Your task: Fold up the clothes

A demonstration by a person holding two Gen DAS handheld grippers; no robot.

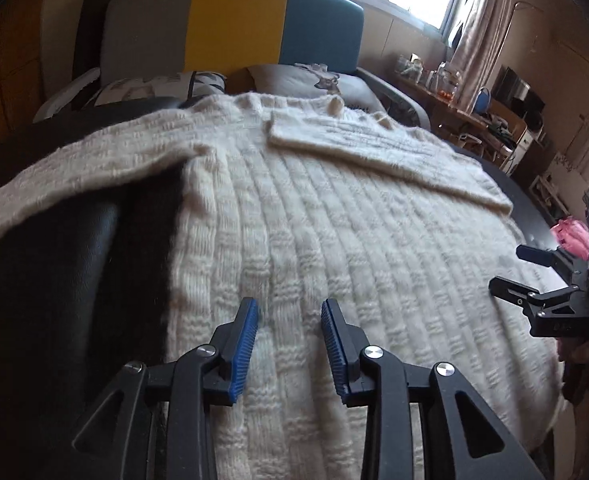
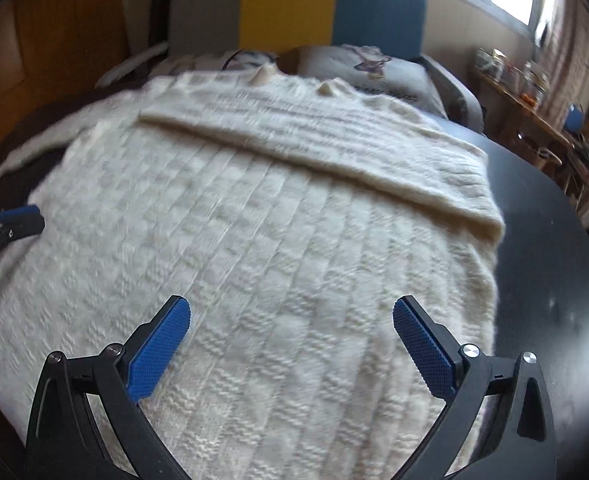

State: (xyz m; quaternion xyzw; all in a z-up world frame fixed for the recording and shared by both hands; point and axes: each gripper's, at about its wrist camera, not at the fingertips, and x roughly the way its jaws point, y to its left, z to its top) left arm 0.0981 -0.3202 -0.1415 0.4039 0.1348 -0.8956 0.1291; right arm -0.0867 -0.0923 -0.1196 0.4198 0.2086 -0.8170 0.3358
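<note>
- Two grippers over one cream knit sweater [image 1: 314,216], spread flat on a dark table [image 2: 542,240]; body runs lengthwise away from both cameras, hem nearest, neckline at the far end toward the multicoloured headboard [image 1: 234,24].
- One sleeve [image 1: 378,152] is already laid across the upper body, slanting from near the collar down to the sweater's right edge. The other sleeve [image 1: 70,168] is unfolded, trailing off to the left over the dark surface.
- Left gripper [image 1: 290,320]: jaws part-way apart, nothing between the blue pads; hangs just above the knit near the hem, on the body's left portion, close to the left edge.
- Right gripper [image 2: 292,320]: jaws spread wide, empty; above the hem area on the right portion. Seen from the left wrist view it sits at the right rim of the sweater [image 1: 534,276].
- Key relation: the loose sleeve lies left of and beyond the left gripper, its long axis angling outward from the shoulder. Left hand is plainly the nearer one.
- Judgement: next fold likely needs the left gripper to go forward and leftward for that sleeve, then carry it across the body to mirror the folded one.
- Risk: bulky knit may bunch or slip from a shallow pinch.
</note>
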